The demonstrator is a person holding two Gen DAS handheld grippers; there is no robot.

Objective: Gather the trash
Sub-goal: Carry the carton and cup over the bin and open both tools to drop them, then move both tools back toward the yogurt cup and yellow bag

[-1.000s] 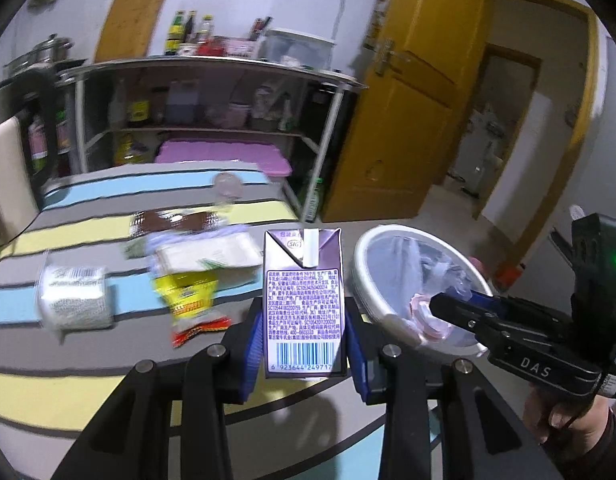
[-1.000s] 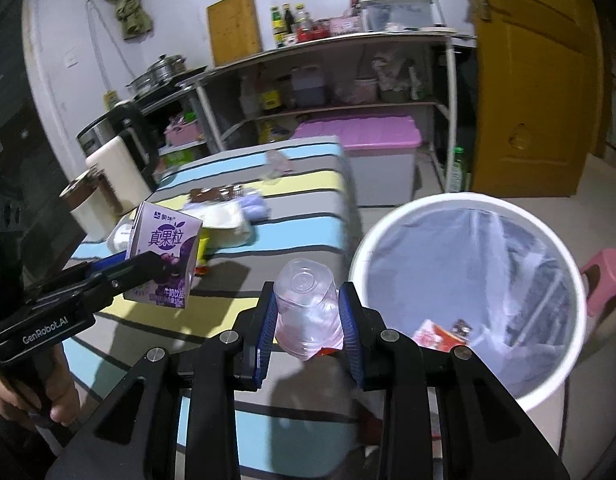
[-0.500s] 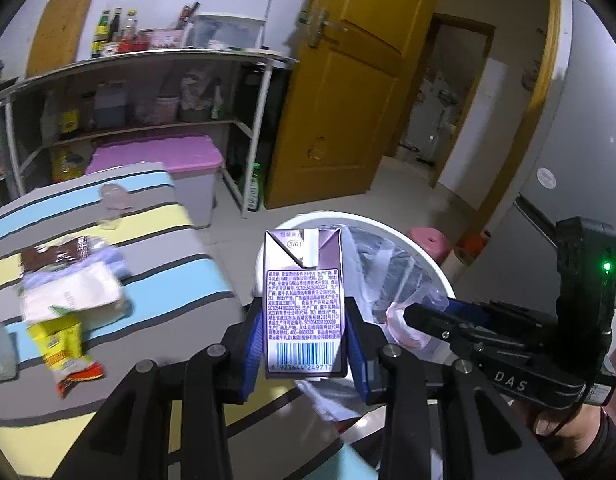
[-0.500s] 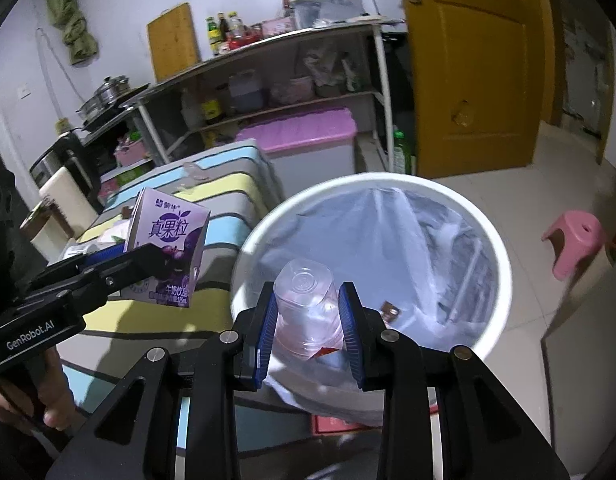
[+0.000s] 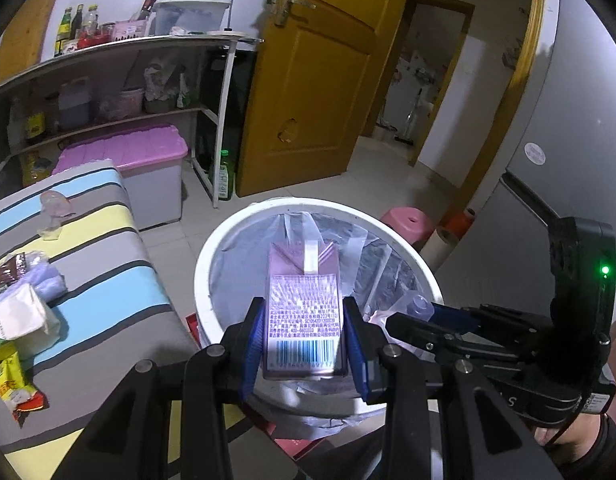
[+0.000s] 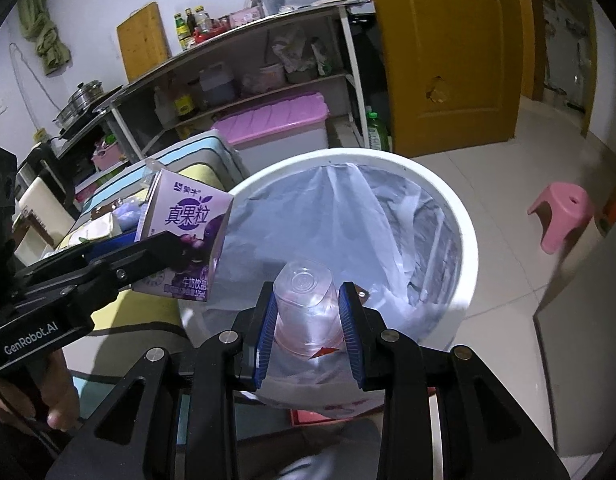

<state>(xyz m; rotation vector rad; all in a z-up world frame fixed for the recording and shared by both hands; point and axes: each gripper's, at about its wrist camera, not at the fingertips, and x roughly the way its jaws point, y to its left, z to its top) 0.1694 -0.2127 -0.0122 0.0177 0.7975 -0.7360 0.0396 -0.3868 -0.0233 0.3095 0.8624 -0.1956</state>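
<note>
Now that both hands have swung off the striped table (image 5: pixel 108 264) and over the white bin (image 5: pixel 212 256), each load hangs above the liner instead of above the cloth. My left gripper (image 5: pixel 304 340) is clamped on the purple milk carton (image 5: pixel 304 304), barcode face toward the lens, jaws at a middling width set by the carton's sides. My right gripper (image 6: pixel 308 316) pinches the clear plastic cup (image 6: pixel 306 300), base pointing away from me, pads pressing its soft wall. A second ago the carton sat in front of the table litter and the bin lay off to my right; now the bin mouth fills the space straight ahead of both sets of fingers. Judgement: carry done, release is the step in hand for both pieces.

Left view only: what remains behind and to the left of that gripper, namely a tissue pack (image 5: pixel 18 316), a yellow wrapper (image 5: pixel 10 376), a brown wrapper (image 5: pixel 6 274) and a clear cup (image 5: pixel 52 208) further back. So more trips are due.

Right view only: the carton's printed front, and the bin floor just ahead of the cup, where a small reddish scrap (image 6: pixel 328 351) seems to lie, though the cup blurs it.
</note>
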